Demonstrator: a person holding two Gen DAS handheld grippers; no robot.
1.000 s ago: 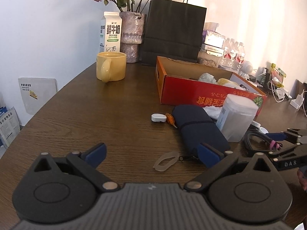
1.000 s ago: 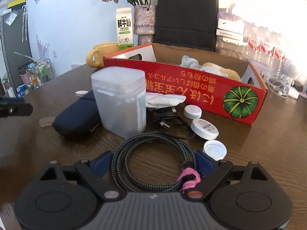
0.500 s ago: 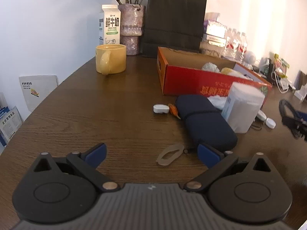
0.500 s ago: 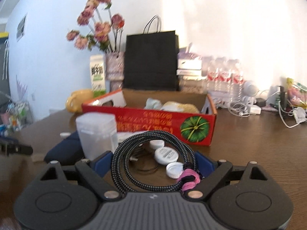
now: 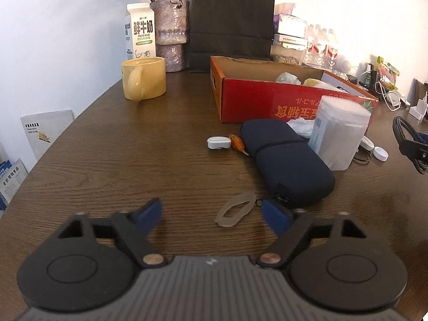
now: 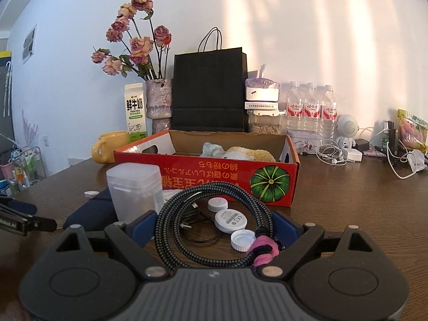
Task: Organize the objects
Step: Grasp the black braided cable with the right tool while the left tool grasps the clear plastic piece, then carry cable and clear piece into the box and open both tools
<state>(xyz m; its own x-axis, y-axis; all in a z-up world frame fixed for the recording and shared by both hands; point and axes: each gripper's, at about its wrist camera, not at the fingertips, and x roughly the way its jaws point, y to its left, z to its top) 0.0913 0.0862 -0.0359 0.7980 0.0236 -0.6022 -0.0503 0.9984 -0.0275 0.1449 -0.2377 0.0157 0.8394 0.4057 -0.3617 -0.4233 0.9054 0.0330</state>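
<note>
Ideally the right gripper point(image 6: 214, 227), wide jaws clamped across the coiled black braided cable point(image 6: 214, 224), lifts it clear over the red cardboard box's point(image 6: 206, 171) rim while the empty left gripper point(image 5: 212, 214), jaws just narrowing, waits.

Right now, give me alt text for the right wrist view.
The right gripper holds a coiled cable above a wooden table. Ahead sit a red box, a plastic container and three white caps.

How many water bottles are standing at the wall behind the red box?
3 water bottles: left bottle, middle bottle and right bottle, side by side right of the stacked containers. More may be hidden behind them.
</note>
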